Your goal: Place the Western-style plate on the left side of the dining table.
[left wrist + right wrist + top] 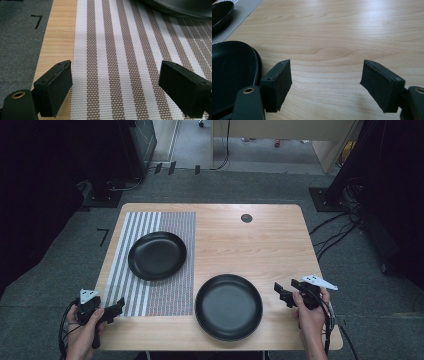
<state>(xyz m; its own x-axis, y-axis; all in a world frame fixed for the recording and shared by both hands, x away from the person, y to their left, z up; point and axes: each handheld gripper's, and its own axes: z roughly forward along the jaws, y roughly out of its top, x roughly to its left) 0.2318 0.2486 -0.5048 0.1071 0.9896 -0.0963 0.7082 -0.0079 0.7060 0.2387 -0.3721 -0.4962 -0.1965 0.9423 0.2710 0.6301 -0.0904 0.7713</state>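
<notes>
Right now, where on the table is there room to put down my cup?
The light wooden table is bare right of the striped woven placemat, beyond the near black round plate. The far black plate takes up the mat's far part.

Plates cut short at the frame edges

The near plate (232,75) runs off the right gripper view's left edge; the far plate (180,7) shows a rim sliver in the left gripper view.
</notes>
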